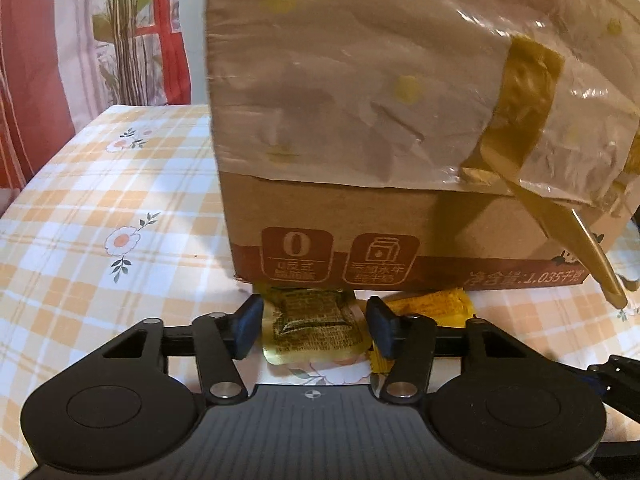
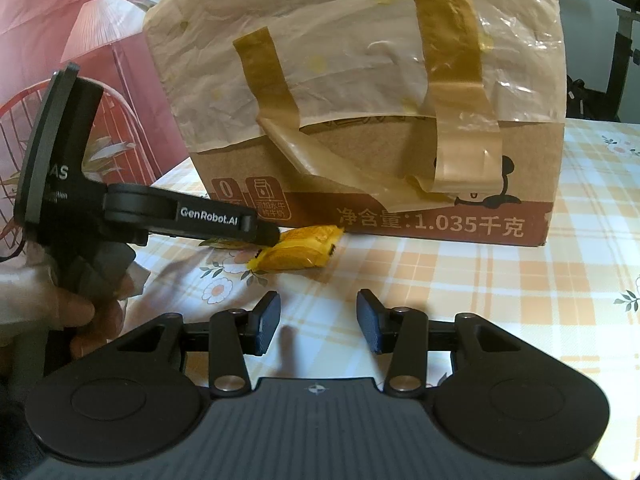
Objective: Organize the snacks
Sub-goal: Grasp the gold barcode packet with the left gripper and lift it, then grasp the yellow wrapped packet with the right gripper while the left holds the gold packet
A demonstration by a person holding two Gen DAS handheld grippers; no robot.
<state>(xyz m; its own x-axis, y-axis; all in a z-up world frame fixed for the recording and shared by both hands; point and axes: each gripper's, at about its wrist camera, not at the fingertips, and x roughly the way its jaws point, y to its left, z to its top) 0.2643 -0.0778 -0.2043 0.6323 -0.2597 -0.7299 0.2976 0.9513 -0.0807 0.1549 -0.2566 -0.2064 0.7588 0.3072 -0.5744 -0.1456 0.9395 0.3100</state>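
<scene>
Left wrist view
Gripper: left gripper [image 1: 314, 326] low over the table, jaws parted wide, pads on either side of a snack packet, neither pad clearly pressing it.
Packet: olive-gold snack packet [image 1: 314, 328] flat on the tablecloth between the pads, printed side up, far end tucked against the foot of the box.
Second packet: yellow snack packet [image 1: 436, 304] just right of the right pad, also at the base of the box.
Box: cardboard box [image 1: 400, 236] upright straight ahead, upper part wrapped in crinkled plastic film [image 1: 360, 80], brown tape [image 1: 528, 92] peeling off at the right.
Surface: orange-and-white checked tablecloth [image 1: 100, 200] with flower prints.
Background: red-and-white curtain [image 1: 36, 60] and plant stems [image 1: 124, 40] at the left.

Right wrist view
Gripper: right gripper [image 2: 318, 322] hovering above bare tablecloth [image 2: 480, 280], jaws wide apart, nothing between them.
Other gripper: left gripper [image 2: 264, 236] reaching in from the left, held by a hand [image 2: 68, 312], tip down beside the packets.
Packet: yellow snack packet [image 2: 300, 250] on the cloth, right beside that tip, close to the front of the box; olive-gold one mostly hidden behind the finger.
Box: cardboard box [image 2: 400, 200] behind, two strips of brown tape [image 2: 452, 60] hanging loose over the film.
</scene>
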